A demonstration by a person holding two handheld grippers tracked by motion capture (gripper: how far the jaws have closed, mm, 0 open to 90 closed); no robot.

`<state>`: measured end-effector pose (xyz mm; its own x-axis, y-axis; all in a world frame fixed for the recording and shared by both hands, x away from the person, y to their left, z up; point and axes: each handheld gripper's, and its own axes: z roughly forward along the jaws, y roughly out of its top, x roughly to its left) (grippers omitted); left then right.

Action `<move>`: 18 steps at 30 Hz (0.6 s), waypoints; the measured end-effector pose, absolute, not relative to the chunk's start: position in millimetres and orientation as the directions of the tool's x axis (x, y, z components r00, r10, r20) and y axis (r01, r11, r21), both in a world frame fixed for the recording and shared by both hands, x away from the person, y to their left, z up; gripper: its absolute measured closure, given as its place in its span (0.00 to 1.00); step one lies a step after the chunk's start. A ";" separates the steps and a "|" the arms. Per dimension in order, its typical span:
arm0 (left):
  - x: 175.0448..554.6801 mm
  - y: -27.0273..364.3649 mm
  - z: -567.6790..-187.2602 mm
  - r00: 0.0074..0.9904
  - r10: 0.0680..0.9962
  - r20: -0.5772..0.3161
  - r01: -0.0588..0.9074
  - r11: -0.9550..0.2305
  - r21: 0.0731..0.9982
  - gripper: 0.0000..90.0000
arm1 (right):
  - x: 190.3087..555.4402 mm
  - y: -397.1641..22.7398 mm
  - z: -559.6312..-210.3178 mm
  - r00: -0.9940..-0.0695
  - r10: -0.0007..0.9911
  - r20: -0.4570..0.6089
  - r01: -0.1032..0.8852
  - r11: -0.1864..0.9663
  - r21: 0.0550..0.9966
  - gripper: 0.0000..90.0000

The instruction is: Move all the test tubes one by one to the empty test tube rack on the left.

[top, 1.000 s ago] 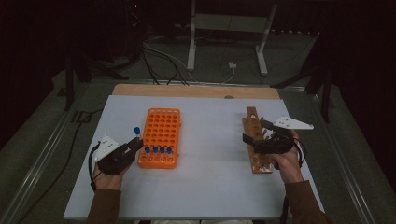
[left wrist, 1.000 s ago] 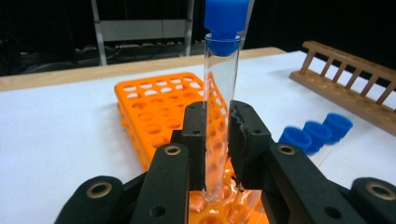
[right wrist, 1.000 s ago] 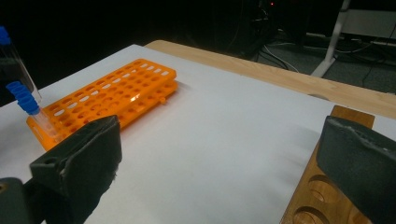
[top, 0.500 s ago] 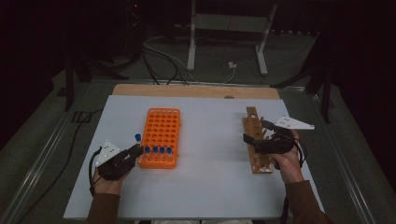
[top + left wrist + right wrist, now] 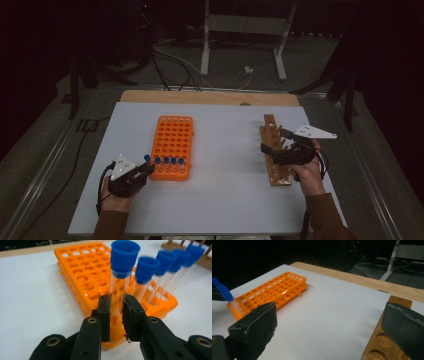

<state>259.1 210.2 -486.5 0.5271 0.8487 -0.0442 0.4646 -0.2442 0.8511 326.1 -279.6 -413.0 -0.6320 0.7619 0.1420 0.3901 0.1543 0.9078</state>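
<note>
The white table top (image 5: 225, 200) is evenly lit from above while the surrounding room falls into near darkness; shadows under objects are soft and short; in the left gripper view the blue caps (image 5: 160, 261) blur with distance; the right gripper view's near jaws are soft-edged and dim.

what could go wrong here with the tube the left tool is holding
The left tool pinches the clear tube low on its smooth wall, with the blue cap well above the grip, so it could slip or tilt. It sits close to the four capped tubes in the near row of the orange rack; a sideways move might knock them. The light rack could also shift.
</note>
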 end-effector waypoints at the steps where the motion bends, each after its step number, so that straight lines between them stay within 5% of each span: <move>1: 258.8 209.9 -486.5 0.526 0.849 -0.041 0.466 -0.248 0.849 0.87 | 326.1 -279.8 -413.1 -0.632 0.762 0.141 0.389 0.154 0.908 0.00; 18: 260.0 206.7 -490.0 0.519 0.854 -0.024 0.502 -0.282 0.818 0.87 | 325.9 -278.2 -416.3 -0.636 0.758 0.143 0.395 0.160 0.905 0.00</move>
<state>260.0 206.7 -490.0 0.5192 0.8543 -0.0243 0.5021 -0.2819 0.8176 325.9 -278.2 -416.3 -0.6359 0.7584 0.1433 0.3948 0.1601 0.9047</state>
